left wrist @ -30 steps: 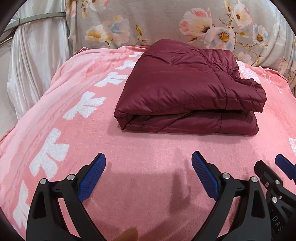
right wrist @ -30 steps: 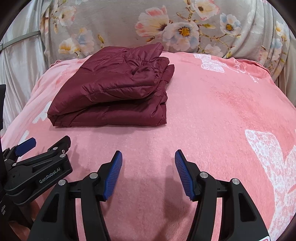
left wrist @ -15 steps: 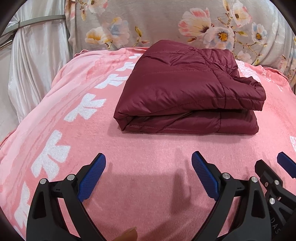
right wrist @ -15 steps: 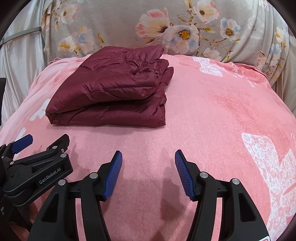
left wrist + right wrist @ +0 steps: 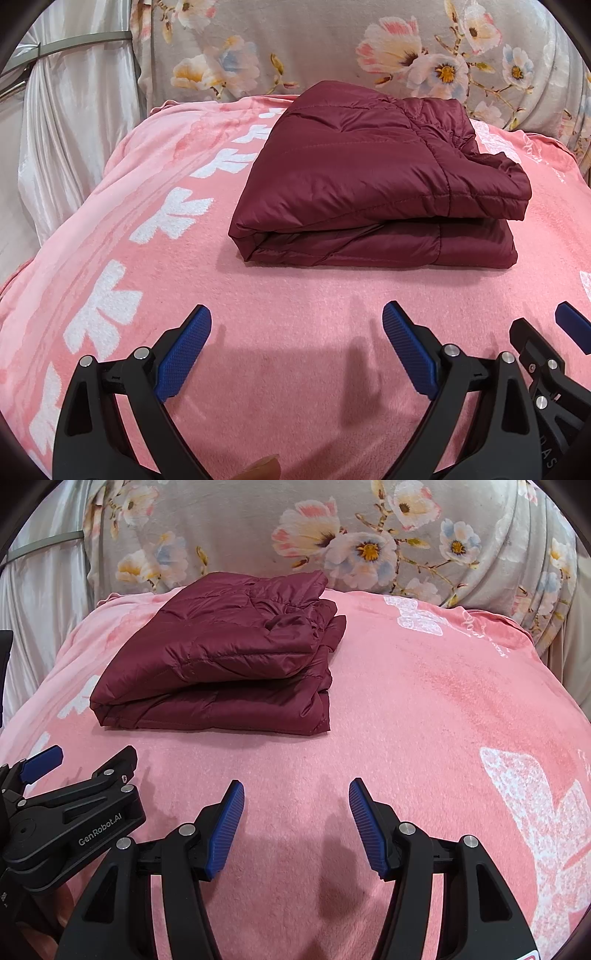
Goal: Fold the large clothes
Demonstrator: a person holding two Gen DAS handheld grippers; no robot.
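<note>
A maroon puffer jacket [image 5: 376,177] lies folded into a thick stack on the pink blanket [image 5: 295,302]. It also shows in the right wrist view [image 5: 221,657], at the upper left. My left gripper [image 5: 297,325] is open and empty, held above the blanket in front of the jacket, apart from it. My right gripper [image 5: 295,801] is open and empty, to the right of the left one and nearer than the jacket. The left gripper's body shows at the lower left of the right wrist view [image 5: 74,812].
The pink blanket carries white bow prints [image 5: 173,214] along its left side and a large white print [image 5: 535,794] at the right. A grey floral cloth [image 5: 351,542] rises behind the bed. A white curtain [image 5: 66,122] hangs at the left.
Both grippers have drawn back and lifted slightly, so the jacket sits a little farther off. Both stay open. The jacket has not moved.
</note>
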